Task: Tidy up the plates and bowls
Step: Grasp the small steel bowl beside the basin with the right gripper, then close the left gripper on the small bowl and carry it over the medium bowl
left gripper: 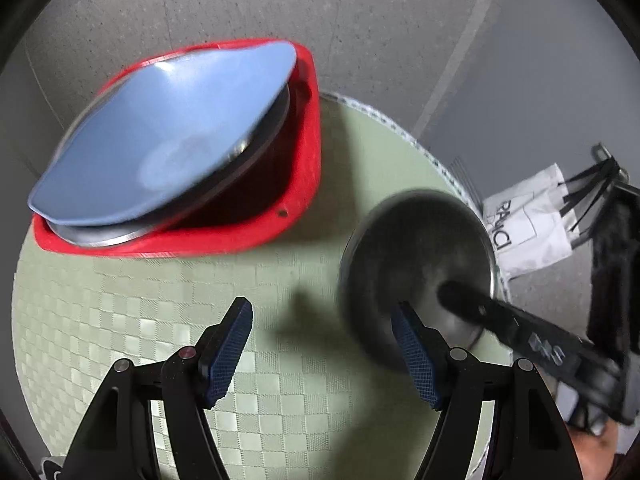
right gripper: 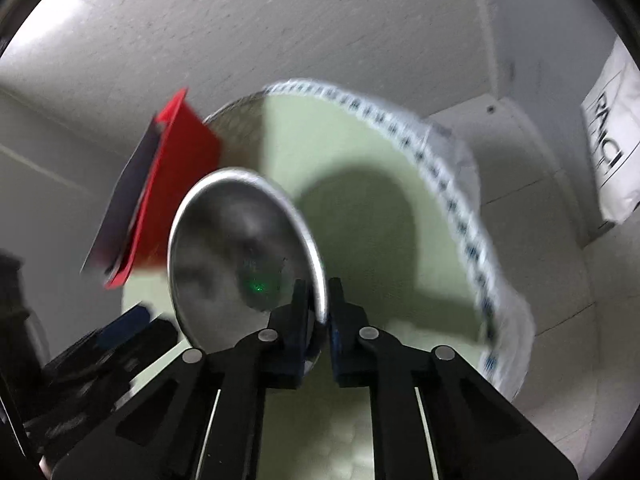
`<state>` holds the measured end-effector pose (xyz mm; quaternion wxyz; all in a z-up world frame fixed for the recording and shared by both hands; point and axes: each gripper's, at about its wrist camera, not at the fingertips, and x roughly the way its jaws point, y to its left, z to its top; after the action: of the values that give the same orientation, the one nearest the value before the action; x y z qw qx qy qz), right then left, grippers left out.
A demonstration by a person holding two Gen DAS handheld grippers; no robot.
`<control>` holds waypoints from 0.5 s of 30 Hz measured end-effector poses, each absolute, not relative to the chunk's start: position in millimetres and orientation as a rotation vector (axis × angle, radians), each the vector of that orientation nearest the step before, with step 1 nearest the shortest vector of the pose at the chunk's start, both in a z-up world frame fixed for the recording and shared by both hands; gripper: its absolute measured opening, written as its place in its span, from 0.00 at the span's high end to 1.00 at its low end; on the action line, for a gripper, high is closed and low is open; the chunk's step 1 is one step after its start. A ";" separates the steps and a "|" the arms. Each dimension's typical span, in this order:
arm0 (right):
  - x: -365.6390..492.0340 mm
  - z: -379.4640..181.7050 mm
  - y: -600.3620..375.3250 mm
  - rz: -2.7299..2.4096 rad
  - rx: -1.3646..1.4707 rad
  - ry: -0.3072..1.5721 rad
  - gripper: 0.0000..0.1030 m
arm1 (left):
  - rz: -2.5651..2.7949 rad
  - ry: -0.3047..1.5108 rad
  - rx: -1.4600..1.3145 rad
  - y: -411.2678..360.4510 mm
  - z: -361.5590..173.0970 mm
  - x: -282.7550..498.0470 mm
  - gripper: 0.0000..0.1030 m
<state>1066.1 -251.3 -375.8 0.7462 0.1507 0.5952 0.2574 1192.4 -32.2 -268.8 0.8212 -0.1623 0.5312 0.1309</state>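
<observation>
A red bin (left gripper: 308,168) stands at the far left of the round table; a blue plate (left gripper: 172,128) leans in it over a steel plate (left gripper: 260,136). My left gripper (left gripper: 322,344) is open and empty above the green cloth. My right gripper (right gripper: 318,300) is shut on the rim of a steel bowl (right gripper: 236,256) and holds it tilted above the table. In the left wrist view the bowl (left gripper: 412,256) is dark and blurred at the right, with the right gripper (left gripper: 472,304) reaching into it. The red bin (right gripper: 176,184) is at the left in the right wrist view.
The round table has a green checkered cloth (left gripper: 280,280) with a patterned white border (right gripper: 452,184). A white paper bag (left gripper: 528,220) with black handles stands on the floor beyond the table's right edge. Grey floor surrounds the table.
</observation>
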 end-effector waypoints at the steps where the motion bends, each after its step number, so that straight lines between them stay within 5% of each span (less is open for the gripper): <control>1: 1057.5 -374.3 -250.9 0.579 0.324 1.308 0.93 | 0.278 1.142 -0.338 -32.6 -274.1 1194.0 0.40; 4: 1037.0 -374.1 -251.7 0.606 0.343 1.334 0.93 | 0.247 1.193 -0.324 -33.3 -290.6 1196.0 0.67; 7: 1018.2 -372.5 -254.8 0.600 0.362 1.345 0.92 | 0.162 1.204 -0.331 -39.2 -295.6 1191.3 0.82; 15: 953.0 -333.6 -249.6 0.541 0.398 1.268 0.92 | 0.068 1.107 -0.250 -37.8 -253.8 1139.5 0.85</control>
<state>953.0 -249.6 -333.6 0.7535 0.1826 0.5808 0.2481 1139.5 -37.8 -253.8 0.8428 -0.1185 0.5240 0.0324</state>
